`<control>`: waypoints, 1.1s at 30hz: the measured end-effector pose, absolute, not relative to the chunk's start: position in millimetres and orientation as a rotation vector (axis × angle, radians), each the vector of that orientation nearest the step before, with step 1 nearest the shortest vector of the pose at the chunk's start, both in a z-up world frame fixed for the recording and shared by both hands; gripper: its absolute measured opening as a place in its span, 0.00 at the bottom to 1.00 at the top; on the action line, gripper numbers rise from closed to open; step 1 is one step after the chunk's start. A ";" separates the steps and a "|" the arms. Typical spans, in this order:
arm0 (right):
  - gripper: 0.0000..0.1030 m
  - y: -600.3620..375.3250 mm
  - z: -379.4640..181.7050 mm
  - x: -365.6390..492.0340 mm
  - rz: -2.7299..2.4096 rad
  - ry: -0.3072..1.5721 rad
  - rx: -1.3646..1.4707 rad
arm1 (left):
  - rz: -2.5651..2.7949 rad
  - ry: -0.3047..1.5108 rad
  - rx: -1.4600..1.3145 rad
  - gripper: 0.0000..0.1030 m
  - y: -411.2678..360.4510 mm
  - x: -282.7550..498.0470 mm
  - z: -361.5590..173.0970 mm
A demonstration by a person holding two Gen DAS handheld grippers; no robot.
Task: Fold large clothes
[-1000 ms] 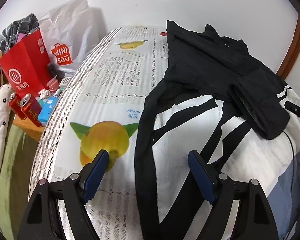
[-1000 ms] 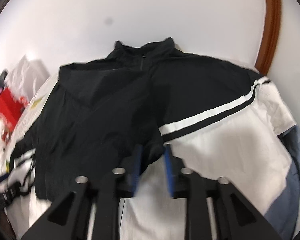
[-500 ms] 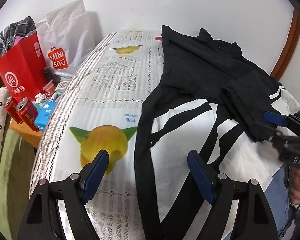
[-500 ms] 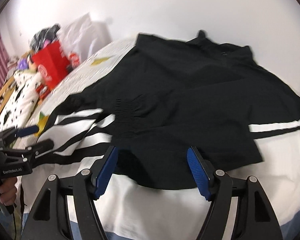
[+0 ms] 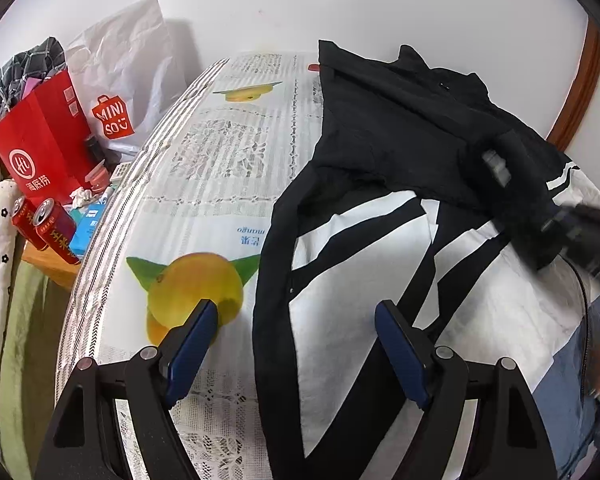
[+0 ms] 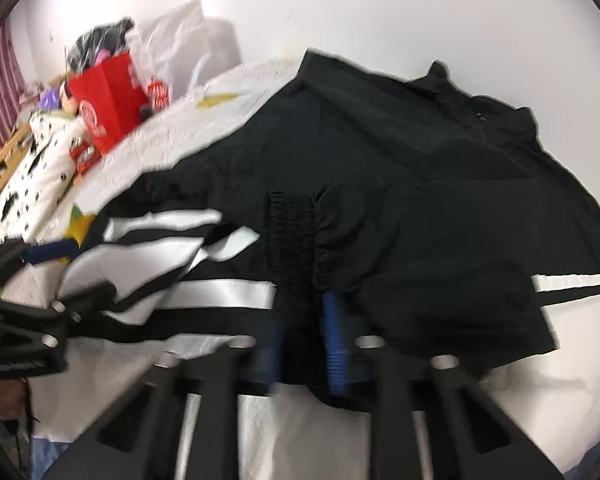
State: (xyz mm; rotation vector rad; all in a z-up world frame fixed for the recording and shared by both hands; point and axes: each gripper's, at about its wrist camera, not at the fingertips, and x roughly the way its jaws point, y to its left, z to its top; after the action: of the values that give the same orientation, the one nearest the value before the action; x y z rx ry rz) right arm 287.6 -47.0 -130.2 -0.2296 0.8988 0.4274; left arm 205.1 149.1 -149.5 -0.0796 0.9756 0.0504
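A black and white jacket (image 5: 400,148) lies spread on the bed, collar at the far wall; it also shows in the right wrist view (image 6: 420,184). One sleeve is folded across the chest, its ribbed black cuff (image 6: 294,236) lying just in front of my right gripper (image 6: 302,344). The right gripper's blue fingers (image 6: 334,344) are closed to a narrow gap on the black cuff fabric. My left gripper (image 5: 296,348) is open, its fingers either side of the jacket's black left edge. The right gripper shows blurred at the right of the left wrist view (image 5: 580,232).
The bed has a white printed cover (image 5: 220,184) with yellow fruit pictures. To the left stand a red paper bag (image 5: 40,148), a white plastic bag (image 5: 120,80), red cans (image 5: 52,228) and small clutter. A white wall lies behind.
My right gripper has gone from wide open to nearly closed on the sleeve cuff and moved in over it. The left gripper has stayed open and hardly moved.
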 end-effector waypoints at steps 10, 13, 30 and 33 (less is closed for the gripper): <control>0.08 -220.0 -62.2 324.0 0.195 0.745 0.007 | 0.101 0.925 -0.055 0.77 139.1 216.1 -125.3; 0.08 -275.3 -62.7 339.3 0.112 0.735 0.065 | 0.104 0.920 -0.066 0.77 135.7 221.2 -121.6; 0.42 -409.2 -66.7 303.7 -0.099 0.695 0.090 | 0.059 0.910 -0.015 0.77 94.8 231.5 -107.0; 0.56 -427.9 -67.9 274.8 -0.142 0.704 0.103 | 0.040 0.896 -0.005 0.77 85.8 228.8 -99.6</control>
State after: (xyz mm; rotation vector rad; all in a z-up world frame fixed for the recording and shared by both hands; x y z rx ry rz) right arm 274.8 -427.9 -68.0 0.1035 0.7038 -0.1424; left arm 228.8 85.8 -99.6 -0.0049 0.8961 0.0400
